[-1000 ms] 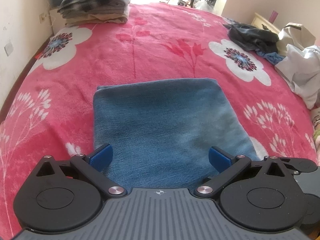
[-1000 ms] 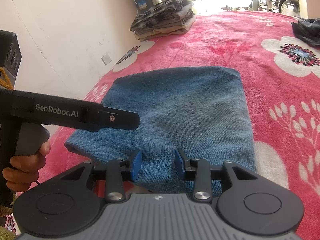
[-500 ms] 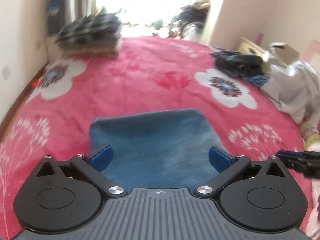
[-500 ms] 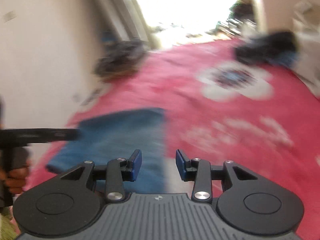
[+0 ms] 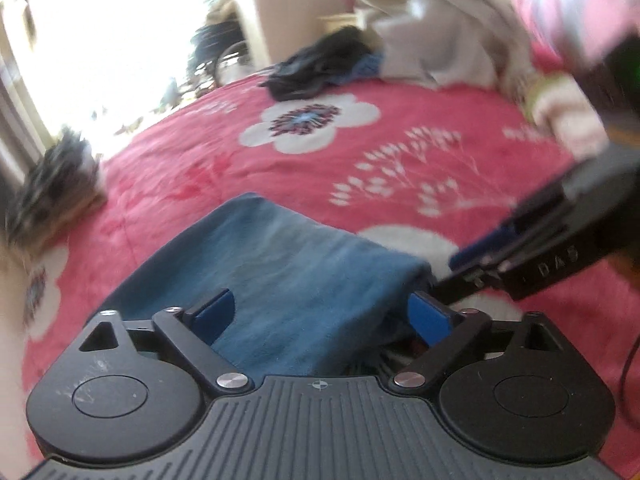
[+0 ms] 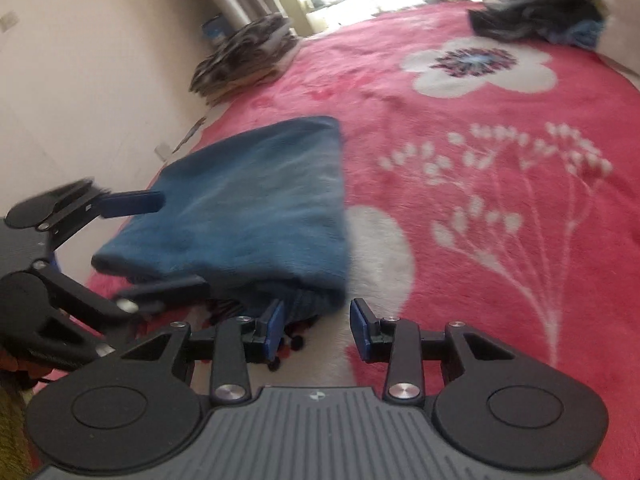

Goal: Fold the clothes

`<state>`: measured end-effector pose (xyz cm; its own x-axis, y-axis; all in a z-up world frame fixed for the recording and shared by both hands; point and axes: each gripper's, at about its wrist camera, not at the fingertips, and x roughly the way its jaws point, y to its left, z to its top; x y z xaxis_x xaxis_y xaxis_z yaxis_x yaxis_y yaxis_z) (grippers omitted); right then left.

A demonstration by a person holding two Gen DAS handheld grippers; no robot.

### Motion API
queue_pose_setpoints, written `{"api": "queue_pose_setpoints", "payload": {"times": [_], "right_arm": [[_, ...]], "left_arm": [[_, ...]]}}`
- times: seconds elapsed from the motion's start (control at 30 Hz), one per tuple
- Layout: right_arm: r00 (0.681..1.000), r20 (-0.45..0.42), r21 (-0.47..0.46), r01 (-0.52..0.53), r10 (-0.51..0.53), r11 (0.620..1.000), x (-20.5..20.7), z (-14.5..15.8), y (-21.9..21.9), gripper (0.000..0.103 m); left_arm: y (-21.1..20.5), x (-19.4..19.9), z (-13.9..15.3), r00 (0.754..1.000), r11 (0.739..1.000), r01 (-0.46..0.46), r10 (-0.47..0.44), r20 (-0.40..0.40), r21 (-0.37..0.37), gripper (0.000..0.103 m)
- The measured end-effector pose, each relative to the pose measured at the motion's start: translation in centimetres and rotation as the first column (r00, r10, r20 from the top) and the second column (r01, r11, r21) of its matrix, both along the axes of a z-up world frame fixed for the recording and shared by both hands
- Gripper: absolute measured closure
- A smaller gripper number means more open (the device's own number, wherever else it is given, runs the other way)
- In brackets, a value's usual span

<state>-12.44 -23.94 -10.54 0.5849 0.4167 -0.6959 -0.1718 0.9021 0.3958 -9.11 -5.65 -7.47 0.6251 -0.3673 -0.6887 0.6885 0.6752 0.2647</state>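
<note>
Both wrist cameras sit low and close over the near edge of the folded blue cloth (image 5: 296,280), left view angled rightward across the red floral blanket (image 5: 400,168), right view (image 6: 248,208) angled leftward toward the wall; each frames the other gripper, cloth and blanket shared.

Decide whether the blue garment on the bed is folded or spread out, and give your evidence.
Folded. The blue garment lies as a compact rectangle on the bed, and stacked layers show at its near edge.

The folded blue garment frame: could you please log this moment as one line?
stage: fold done | folded blue garment flat on pink blanket | left gripper open | right gripper open, at near edge
</note>
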Motion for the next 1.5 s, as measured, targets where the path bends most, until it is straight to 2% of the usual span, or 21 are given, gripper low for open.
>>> {"api": "queue_pose_setpoints", "payload": {"times": [0.1, 0.13, 0.17, 0.27, 0.37, 0.47, 0.6, 0.63, 0.77, 0.9, 1.0, 1.2, 1.4, 1.5], "right_arm": [[0.999, 0.022, -0.046, -0.022, 0.023, 0.999, -0.1, 0.0, 0.8, 0.065], [0.999, 0.029, -0.063, -0.027, 0.029, 0.998, -0.2, -0.1, 1.0, 0.065], [0.999, 0.034, -0.078, -0.027, 0.030, 0.997, -0.2, -0.2, 1.1, 0.065], [0.999, 0.045, -0.112, -0.008, 0.013, 0.994, -0.2, -0.5, 1.4, 0.065], [0.997, 0.073, -0.118, 0.012, -0.003, 0.993, -0.1, -0.4, 1.6, 0.065], [0.992, 0.124, -0.134, 0.009, 0.007, 0.991, -0.1, -0.2, 2.0, 0.064], [0.987, 0.156, -0.210, -0.008, 0.041, 0.978, 0.3, -0.7, 2.9, 0.062], [0.985, 0.166, -0.224, -0.013, 0.051, 0.974, 0.2, -0.8, 3.1, 0.062], [0.975, 0.203, -0.266, -0.034, 0.090, 0.963, 0.2, -1.2, 3.7, 0.059], [0.965, 0.225, -0.286, -0.068, 0.136, 0.956, 0.6, -1.7, 4.5, 0.059], [0.951, 0.257, -0.352, -0.075, 0.173, 0.933, 0.5, -2.1, 5.6, 0.062], [0.908, 0.361, -0.538, 0.015, 0.214, 0.843, -1.2, -2.3, 8.4, 0.067], [0.905, 0.377, -0.511, 0.027, 0.196, 0.859, -0.5, -2.6, 8.5, 0.067], [0.877, 0.442, -0.542, 0.095, 0.187, 0.835, -1.3, -2.3, 8.9, 0.073]], "left_arm": [[-0.9, -0.1, -1.3, 0.998, 0.993, 0.047, -0.051, 0.032, 0.108, 0.040], [-0.9, 0.0, -1.6, 0.998, 0.992, 0.050, -0.054, 0.032, 0.119, 0.049], [-1.0, 0.1, -1.8, 0.998, 0.990, 0.054, -0.058, 0.031, 0.130, 0.050], [-0.8, 0.6, -1.7, 0.999, 0.995, 0.031, -0.034, 0.030, 0.098, 0.056], [-0.6, 0.9, -1.5, 1.000, 0.999, 0.001, -0.002, 0.026, 0.052, 0.068], [-0.8, 0.9, -1.7, 1.000, 0.999, -0.002, 0.000, 0.031, 0.047, 0.068], [-1.5, 0.4, -2.7, 0.997, 0.995, 0.028, -0.035, 0.073, 0.094, 0.067], [-1.5, 0.4, -2.8, 0.996, 0.996, 0.028, -0.035, 0.077, 0.087, 0.068], [-1.2, 0.4, -2.6, 0.996, 0.999, 0.023, -0.026, 0.082, 0.035, 0.085], [-0.5, 0.8, -2.0, 0.998, 1.000, 0.011, -0.010, 0.066, -0.028, 0.090], [-0.3, 0.9, -1.8, 0.999, 0.999, 0.014, -0.011, 0.053, -0.051, 0.091], [0.4, 0.7, -1.8, 0.999, 0.996, 0.035, -0.031, 0.042, -0.077, 0.092], [1.0, 0.9, -1.7, 1.000, 0.992, 0.029, -0.029, 0.008, -0.120, 0.092], [1.1, 0.8, -1.7, 0.999, 0.992, 0.042, -0.041, 0.017, -0.118, 0.092]]}}
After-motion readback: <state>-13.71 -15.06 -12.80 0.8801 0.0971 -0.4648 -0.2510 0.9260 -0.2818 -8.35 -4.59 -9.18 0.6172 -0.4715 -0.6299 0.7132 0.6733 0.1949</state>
